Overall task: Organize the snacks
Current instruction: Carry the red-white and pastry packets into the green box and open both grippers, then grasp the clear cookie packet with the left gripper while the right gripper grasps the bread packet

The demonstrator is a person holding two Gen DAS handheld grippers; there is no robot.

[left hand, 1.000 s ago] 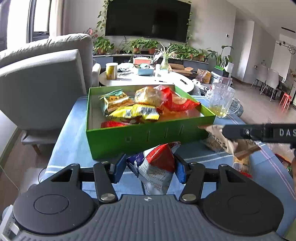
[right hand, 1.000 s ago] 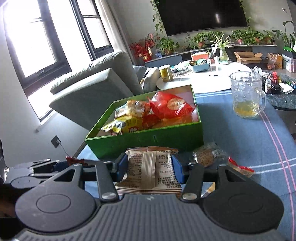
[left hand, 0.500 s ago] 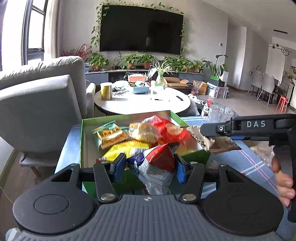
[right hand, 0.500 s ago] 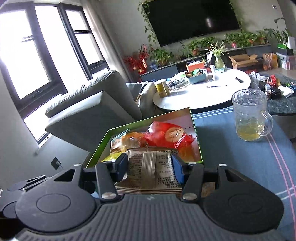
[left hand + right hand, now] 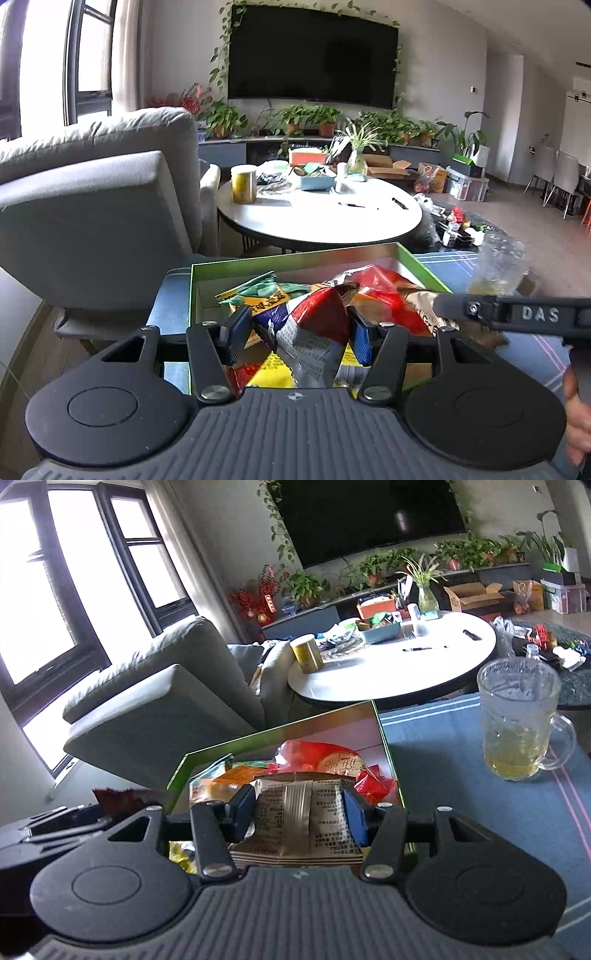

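Green box (image 5: pixel 306 257) on the table now lies directly under both grippers, no longer ahead of them. Left gripper (image 5: pixel 295 332) fingers clamped on a red-and-blue snack bag (image 5: pixel 310 332); right gripper (image 5: pixel 293 810) clamped on a beige packet (image 5: pixel 299 812). Both bags hang over the box, so release appears next.

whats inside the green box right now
Inside the green box: a red packet, an orange one and a green-topped one. The held packets hide the rest.
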